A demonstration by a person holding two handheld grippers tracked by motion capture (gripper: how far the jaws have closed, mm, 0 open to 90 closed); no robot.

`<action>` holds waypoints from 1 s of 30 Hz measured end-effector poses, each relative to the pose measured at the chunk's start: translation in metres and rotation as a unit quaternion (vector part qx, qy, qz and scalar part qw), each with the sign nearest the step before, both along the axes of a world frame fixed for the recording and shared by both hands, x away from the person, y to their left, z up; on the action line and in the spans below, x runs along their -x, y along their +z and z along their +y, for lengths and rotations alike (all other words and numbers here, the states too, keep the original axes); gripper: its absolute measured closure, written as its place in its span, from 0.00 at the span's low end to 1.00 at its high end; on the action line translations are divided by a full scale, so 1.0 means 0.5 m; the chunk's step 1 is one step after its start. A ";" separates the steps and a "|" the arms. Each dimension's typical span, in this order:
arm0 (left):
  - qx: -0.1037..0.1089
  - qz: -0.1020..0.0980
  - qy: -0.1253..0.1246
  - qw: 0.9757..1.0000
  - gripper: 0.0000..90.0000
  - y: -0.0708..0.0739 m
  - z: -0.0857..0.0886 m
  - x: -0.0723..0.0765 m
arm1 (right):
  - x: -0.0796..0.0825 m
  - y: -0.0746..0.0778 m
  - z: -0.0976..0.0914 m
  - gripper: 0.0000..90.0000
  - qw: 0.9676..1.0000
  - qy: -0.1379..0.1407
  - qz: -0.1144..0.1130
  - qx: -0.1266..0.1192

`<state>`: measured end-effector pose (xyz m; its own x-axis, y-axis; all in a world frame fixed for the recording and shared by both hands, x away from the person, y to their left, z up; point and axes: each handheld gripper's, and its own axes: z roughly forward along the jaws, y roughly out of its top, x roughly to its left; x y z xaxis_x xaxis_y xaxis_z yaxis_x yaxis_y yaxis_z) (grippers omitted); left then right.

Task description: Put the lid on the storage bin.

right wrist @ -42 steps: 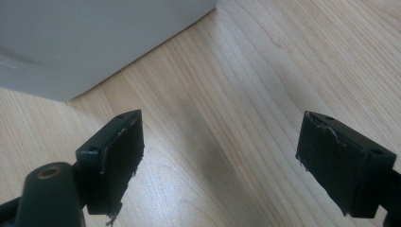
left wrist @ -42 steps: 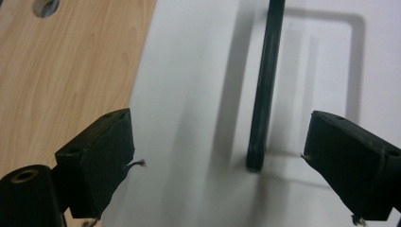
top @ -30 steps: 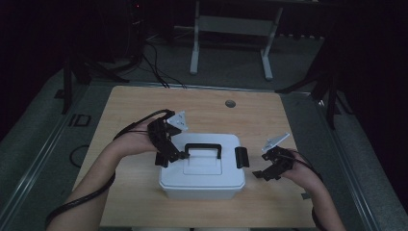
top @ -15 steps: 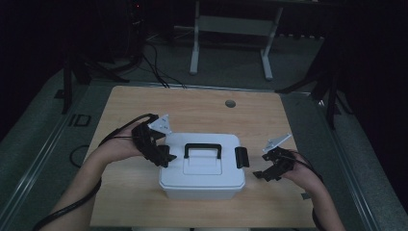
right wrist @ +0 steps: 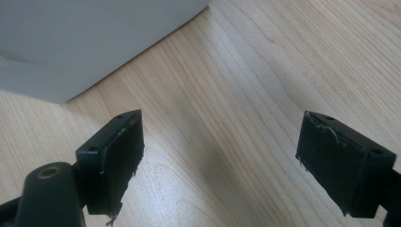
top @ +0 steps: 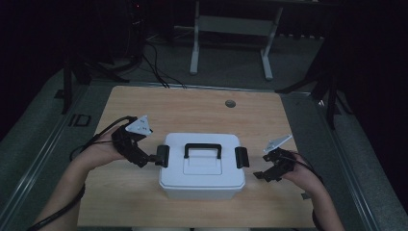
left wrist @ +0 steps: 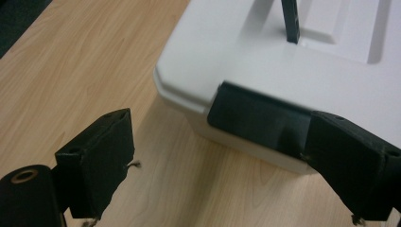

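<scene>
A white box [top: 202,166] with a lid sits on the worktop [top: 192,108], near the middle of its near edge and square to it. It has a black carry handle [top: 203,149] on top and a black latch at each short end, so each hand can come in from its own side. That placing suits work on the two clasps at once.

The left hand-held gripper [top: 153,159] is at the box's left end, and its jaws are spread wide. In the left gripper view one jaw is against the left latch [left wrist: 257,120], or just over its end, while the other jaw hangs over bare wood, apart from the box. It pinches nothing. I judge it is lining up to take or flip that clasp.

The right hand-held gripper [top: 260,169] is just beside the right latch [top: 241,157], a little toward the near edge, but not touching it. Its jaws are also spread wide, with nothing but wood between them in the right gripper view; the box wall [right wrist: 90,42] lies ahead of them. It looks to be waiting or approaching.
</scene>
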<state>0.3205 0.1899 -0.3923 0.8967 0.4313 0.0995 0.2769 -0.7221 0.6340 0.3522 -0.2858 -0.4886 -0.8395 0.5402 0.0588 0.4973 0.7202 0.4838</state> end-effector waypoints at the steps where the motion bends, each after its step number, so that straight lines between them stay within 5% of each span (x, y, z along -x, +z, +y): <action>1: -0.002 -0.002 0.003 1.000 0.11 -0.001 0.005 0.002 | 0.000 0.000 -0.001 0.17 1.000 0.000 0.000 0.000; 22: 0.044 0.009 0.055 0.998 0.11 -0.077 0.117 0.032 | 0.001 -0.004 -0.005 0.17 1.000 -0.007 -0.009 -0.004; 30: 0.071 0.004 0.077 0.994 0.11 -0.105 0.144 0.041 | 0.000 -0.008 -0.011 0.16 1.000 -0.021 -0.019 -0.014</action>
